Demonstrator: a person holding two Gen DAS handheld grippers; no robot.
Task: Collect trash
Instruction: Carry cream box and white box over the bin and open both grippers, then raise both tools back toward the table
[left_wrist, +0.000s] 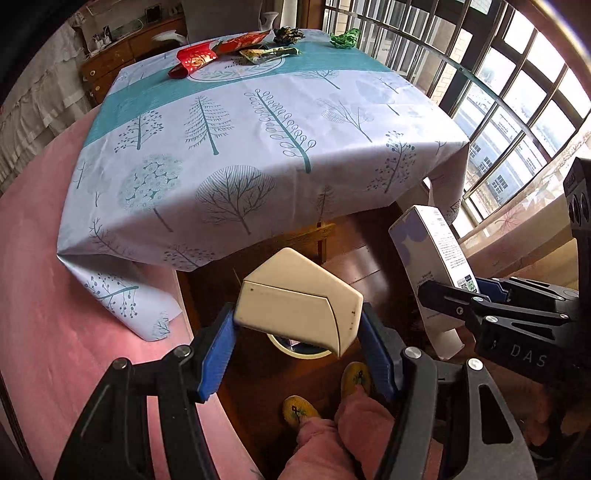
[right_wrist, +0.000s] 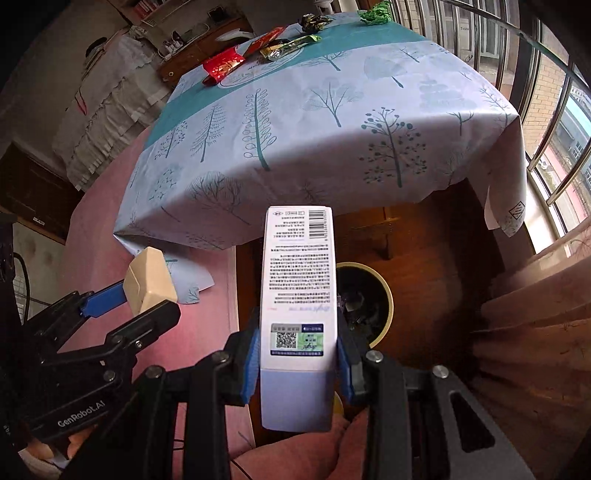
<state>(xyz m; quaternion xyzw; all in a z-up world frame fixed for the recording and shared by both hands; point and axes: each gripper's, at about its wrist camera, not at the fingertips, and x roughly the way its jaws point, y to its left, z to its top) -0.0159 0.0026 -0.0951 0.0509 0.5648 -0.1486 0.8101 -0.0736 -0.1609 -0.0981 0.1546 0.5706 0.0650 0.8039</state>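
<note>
Dark wooden floor below the tree-patterned desk carries a round cream-rimmed bin. Above it, left gripper fingers pinch a cream wedge-shaped box; right gripper fingers pinch a tall white printed carton.

black claws w/ blue pads, pink trousers, yellow slippers.

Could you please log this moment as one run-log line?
left gripper: shut on beige box | right gripper: shut on white carton | both above bin | wrappers on table
</note>
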